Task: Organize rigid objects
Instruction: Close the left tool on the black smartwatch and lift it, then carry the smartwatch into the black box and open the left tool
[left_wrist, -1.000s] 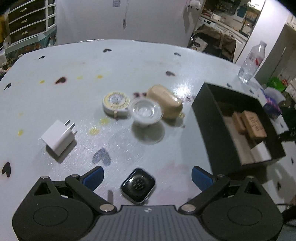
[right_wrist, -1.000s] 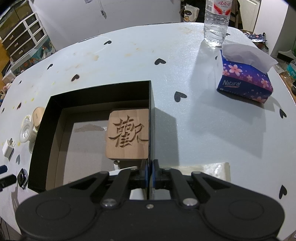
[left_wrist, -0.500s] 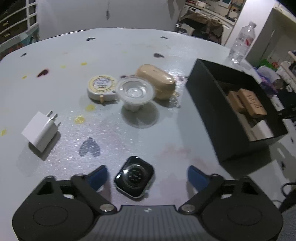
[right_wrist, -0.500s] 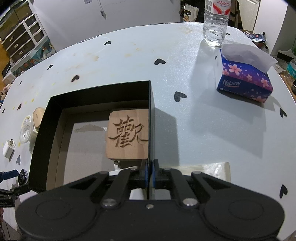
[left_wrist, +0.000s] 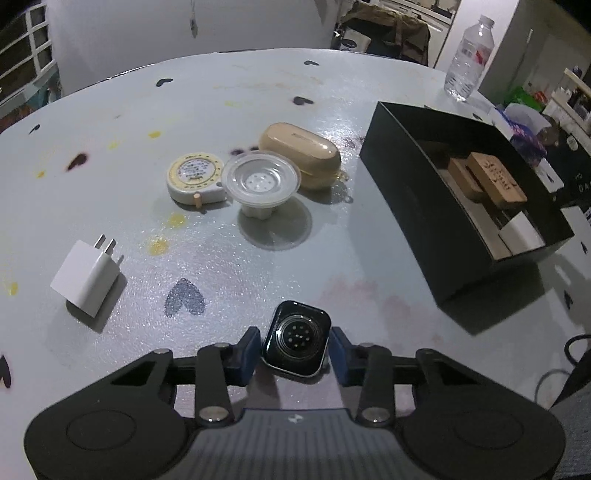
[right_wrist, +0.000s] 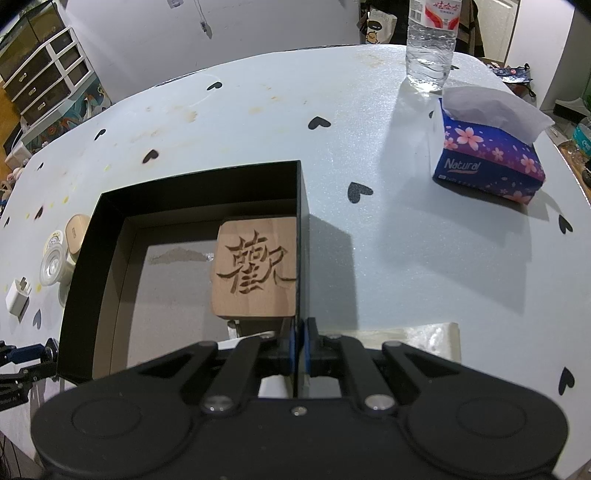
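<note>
A black strapless smartwatch (left_wrist: 297, 338) lies sensor side up on the pale table. My left gripper (left_wrist: 294, 354) is closing its jaws around it, and both blue pads touch its sides. Farther off lie a white charger plug (left_wrist: 86, 282), a round tape measure (left_wrist: 194, 177), a clear plastic disc (left_wrist: 260, 182) and a beige case (left_wrist: 299, 155). The black box (left_wrist: 424, 206) stands to the right and holds a carved wooden block (right_wrist: 255, 273). My right gripper (right_wrist: 300, 345) is shut on the box's right wall (right_wrist: 302, 206).
A water bottle (right_wrist: 430, 44) and a blue tissue box (right_wrist: 487, 158) stand on the far right of the table. A white foam sheet (right_wrist: 424, 339) lies by the right gripper. A white carton (left_wrist: 522, 232) sits in the box's near corner.
The left jaws have come in from wide apart until their pads meet the smartwatch, and that view has rolled slightly. The right gripper and the box have not moved.
</note>
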